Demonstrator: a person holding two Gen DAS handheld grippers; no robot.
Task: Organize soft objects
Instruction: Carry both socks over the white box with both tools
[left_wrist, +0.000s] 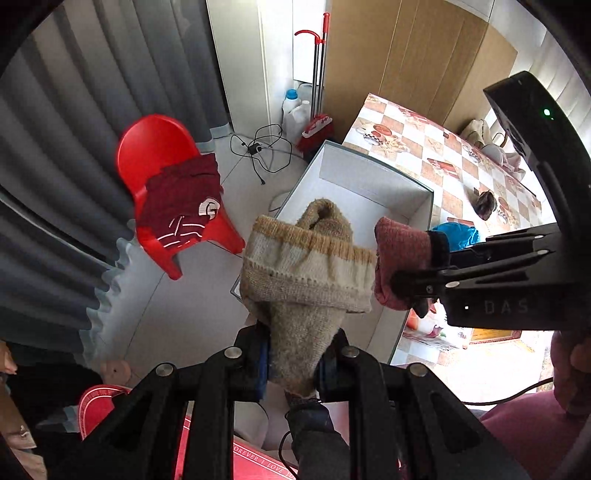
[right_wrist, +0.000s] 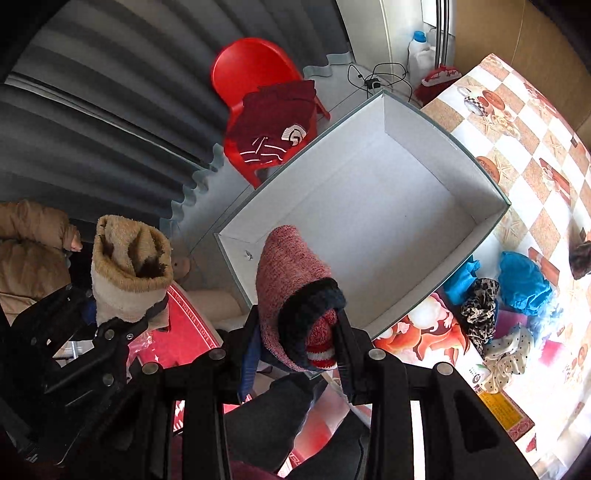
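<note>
**K:** Jaws status? Left gripper is clamped on the beige knit sock, pinched at its narrow end, low centre of the left wrist view. Right gripper is clenched on the pink knit sock, its dark cuff bunched between the fingers.

**M:** Containers?

**K:** One white box, open top, sitting at the edge of the checkered tablecloth. Nothing inside that either view shows; bare floor and walls.

**M:** Pose?

**K:** Both grippers point steeply down. In the left wrist view the right gripper comes in from the right edge, level with the beige sock's cuff, pink sock just beside it. A hand in a pink sleeve grips the right handle at lower right.

**M:** Socks relative to box?

**K:** Pink sock hangs over the box's near-left corner in the right wrist view. Beige sock sits left of the box there, outside the rim, over the floor side.

**M:** Rest?

**K:** Blue cloth, leopard-print piece and polka-dot piece lie on the table, right of the box. Red chair with maroon garment at upper centre.
</note>
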